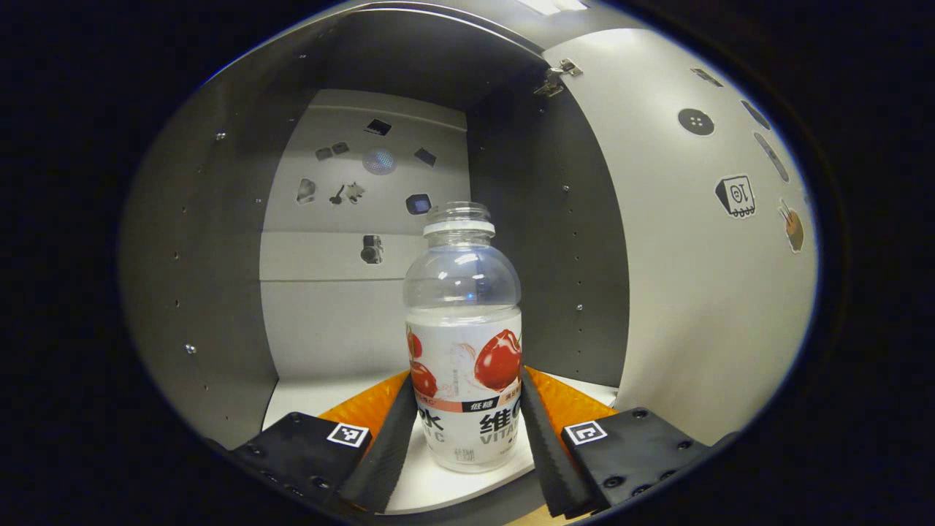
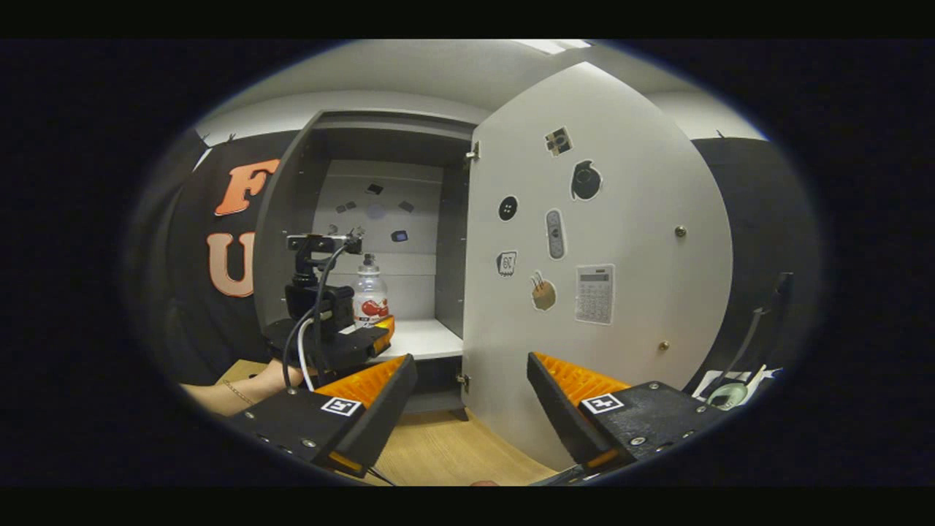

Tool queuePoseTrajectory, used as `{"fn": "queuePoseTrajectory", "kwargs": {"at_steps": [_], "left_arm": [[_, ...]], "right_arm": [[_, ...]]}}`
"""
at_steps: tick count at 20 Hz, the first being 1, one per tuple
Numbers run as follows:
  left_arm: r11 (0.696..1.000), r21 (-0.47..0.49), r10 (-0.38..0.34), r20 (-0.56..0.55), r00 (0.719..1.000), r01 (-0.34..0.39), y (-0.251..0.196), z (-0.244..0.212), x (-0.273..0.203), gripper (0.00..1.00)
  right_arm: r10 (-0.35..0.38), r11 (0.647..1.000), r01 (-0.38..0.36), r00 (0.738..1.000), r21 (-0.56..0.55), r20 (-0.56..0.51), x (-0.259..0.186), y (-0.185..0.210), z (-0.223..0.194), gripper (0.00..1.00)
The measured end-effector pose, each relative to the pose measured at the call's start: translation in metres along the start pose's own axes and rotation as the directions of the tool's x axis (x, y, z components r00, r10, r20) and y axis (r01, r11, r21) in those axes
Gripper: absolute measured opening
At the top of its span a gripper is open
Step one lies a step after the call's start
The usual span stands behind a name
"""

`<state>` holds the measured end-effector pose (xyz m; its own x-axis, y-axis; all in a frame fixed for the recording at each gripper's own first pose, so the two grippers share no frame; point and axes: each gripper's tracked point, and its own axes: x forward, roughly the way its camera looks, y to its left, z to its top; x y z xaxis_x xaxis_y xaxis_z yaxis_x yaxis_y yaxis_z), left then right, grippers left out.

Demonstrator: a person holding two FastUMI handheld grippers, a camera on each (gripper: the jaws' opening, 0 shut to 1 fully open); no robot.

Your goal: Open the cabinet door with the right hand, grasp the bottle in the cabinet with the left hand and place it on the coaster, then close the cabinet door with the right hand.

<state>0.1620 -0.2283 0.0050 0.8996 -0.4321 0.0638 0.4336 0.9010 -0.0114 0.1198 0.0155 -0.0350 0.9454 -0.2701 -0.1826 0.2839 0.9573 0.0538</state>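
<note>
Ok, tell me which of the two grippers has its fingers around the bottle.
The left gripper: its fingers flank the bottle on the cabinet shelf. The right gripper hangs open outside, before the open cabinet door, holding nothing.

Wooden tabletop (image 2: 438, 449), light grain, bare strip along its near edge. Stickers on a pale panel: calculator sticker (image 2: 594, 294) lowest right, remote sticker (image 2: 555, 234) above and left of it, button sticker (image 2: 508, 208) at the upper left, small camera sticker (image 2: 559, 141) near the top edge. Two small screws (image 2: 680, 231) toward the panel's right edge. Papers and a cable (image 2: 730, 391) lie at the far right edge of the tabletop, details too blurred to make out.
</note>
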Motion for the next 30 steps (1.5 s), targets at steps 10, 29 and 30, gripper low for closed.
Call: {"fn": "queuePoseTrajectory", "kwargs": {"at_steps": [10,29,30], "left_arm": [[0.998,-0.001,0.067,0.052,0.996,-0.067,0.008,0.011,-0.052,0.81],[0.963,0.103,0.252,-0.011,0.968,-0.249,0.024,-0.067,-0.185,0.81],[0.961,0.101,0.260,-0.015,0.965,-0.258,0.027,-0.073,-0.190,0.81]], "right_arm": [[0.141,0.990,-0.141,0.990,-0.011,0.004,-0.030,0.010,-0.009,0.94],[0.439,0.898,-0.438,0.897,-0.026,0.048,-0.057,0.055,-0.041,0.97],[0.440,0.898,-0.439,0.897,-0.035,0.046,-0.056,0.059,-0.043,0.94]]}}
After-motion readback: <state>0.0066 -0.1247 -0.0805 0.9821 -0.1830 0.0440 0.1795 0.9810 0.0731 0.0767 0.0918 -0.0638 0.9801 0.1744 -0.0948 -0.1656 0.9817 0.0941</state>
